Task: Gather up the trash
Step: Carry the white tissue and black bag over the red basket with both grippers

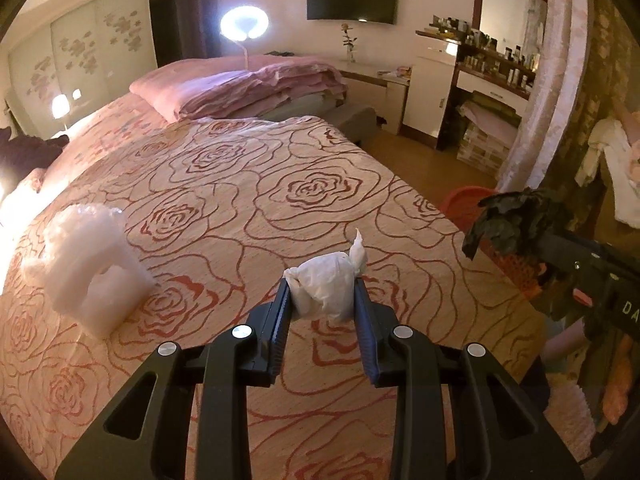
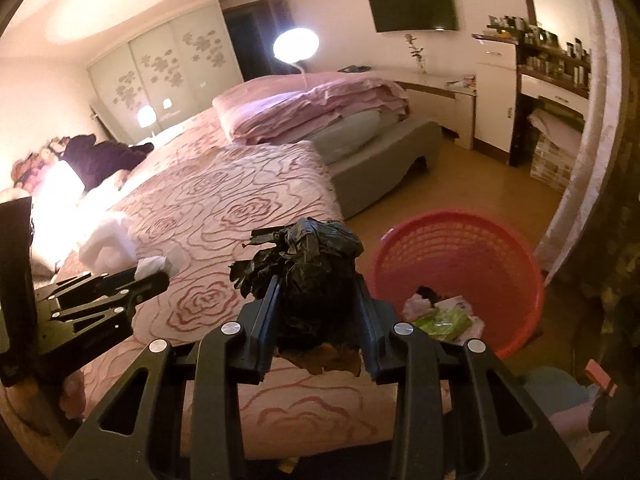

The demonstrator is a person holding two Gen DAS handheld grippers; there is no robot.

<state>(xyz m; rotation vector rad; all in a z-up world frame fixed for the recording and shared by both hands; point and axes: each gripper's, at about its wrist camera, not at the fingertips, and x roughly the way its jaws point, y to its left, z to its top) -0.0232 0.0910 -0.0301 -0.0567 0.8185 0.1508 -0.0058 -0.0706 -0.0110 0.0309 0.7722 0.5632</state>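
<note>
My left gripper (image 1: 322, 294) is shut on a crumpled white tissue wad (image 1: 326, 284), held a little above the rose-patterned bedspread (image 1: 240, 184). Over the bed's right edge, my right gripper (image 2: 318, 292) is shut on a crumpled black plastic bag (image 2: 308, 264); that bag (image 1: 516, 220) and gripper also show at the right of the left wrist view. A red mesh basket (image 2: 500, 248) stands on the floor beside the bed, just right of the black bag, with paper and green wrappers (image 2: 442, 320) inside. A white foam packing piece (image 1: 90, 268) lies on the bed to the left.
Folded pink quilts (image 1: 256, 88) are stacked at the far end of the bed. A dark garment (image 2: 100, 156) lies near the pillows at left. A white dresser with bottles (image 1: 480, 64), a curtain (image 1: 560, 80) and a lit lamp (image 1: 244, 22) stand beyond. Wooden floor (image 2: 480, 176) lies between bed and dresser.
</note>
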